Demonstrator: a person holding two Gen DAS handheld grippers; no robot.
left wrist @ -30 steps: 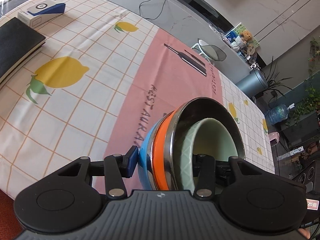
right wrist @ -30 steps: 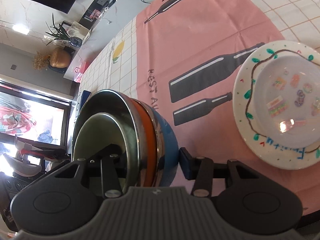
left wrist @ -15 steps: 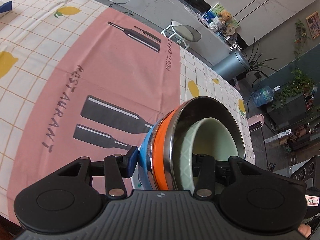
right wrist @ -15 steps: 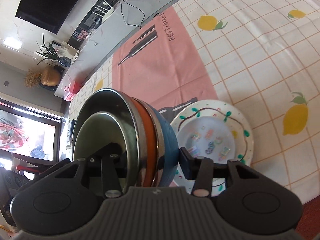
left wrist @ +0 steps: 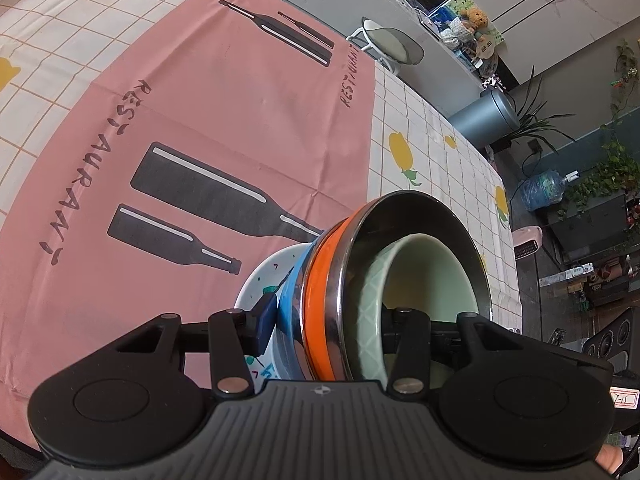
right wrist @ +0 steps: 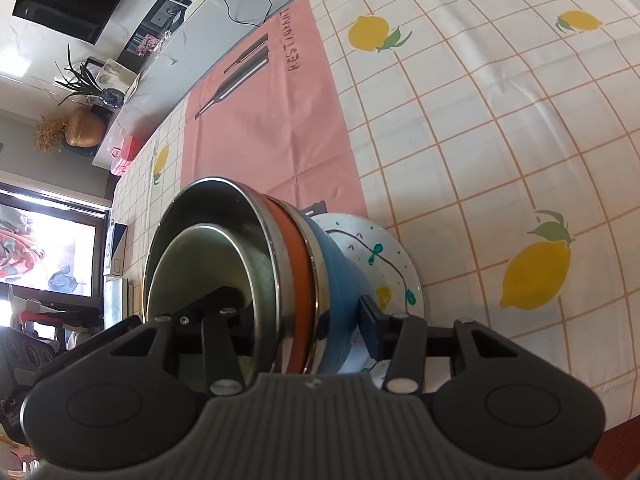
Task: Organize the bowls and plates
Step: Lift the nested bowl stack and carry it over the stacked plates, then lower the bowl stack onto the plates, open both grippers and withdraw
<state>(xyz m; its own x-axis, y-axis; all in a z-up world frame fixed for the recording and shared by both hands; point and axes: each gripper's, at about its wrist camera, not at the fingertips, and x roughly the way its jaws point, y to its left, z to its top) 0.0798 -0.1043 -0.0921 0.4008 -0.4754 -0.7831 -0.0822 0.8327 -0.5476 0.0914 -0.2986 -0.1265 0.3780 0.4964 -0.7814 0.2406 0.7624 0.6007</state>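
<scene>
A nested bowl stack (left wrist: 316, 300) hangs tilted over the table: blue outside, then orange, then steel, with a pale green bowl (left wrist: 424, 276) innermost. My left gripper (left wrist: 330, 320) is shut on the stack's wall, one pad on the blue outside and one finger inside the green bowl. From the opposite side my right gripper (right wrist: 298, 316) is shut on the same bowl stack (right wrist: 336, 272), with one finger inside and its blue pad on the outside. A white painted plate (left wrist: 264, 280) lies on the cloth just below the stack, also seen as the plate (right wrist: 384, 256) in the right wrist view.
The tablecloth (left wrist: 224, 120) has a pink panel with bottle prints and lemon checks (right wrist: 536, 276) around it. A white box (right wrist: 118, 252) sits near the table's far side. Beyond the table edge stand a stool (left wrist: 392, 42), a grey bin (left wrist: 486, 116) and a water bottle (left wrist: 544, 190).
Both grippers carried the bowl stack across the table. The painted plate, earlier off to the side, now lies directly under the stack. Neither grip changed.
</scene>
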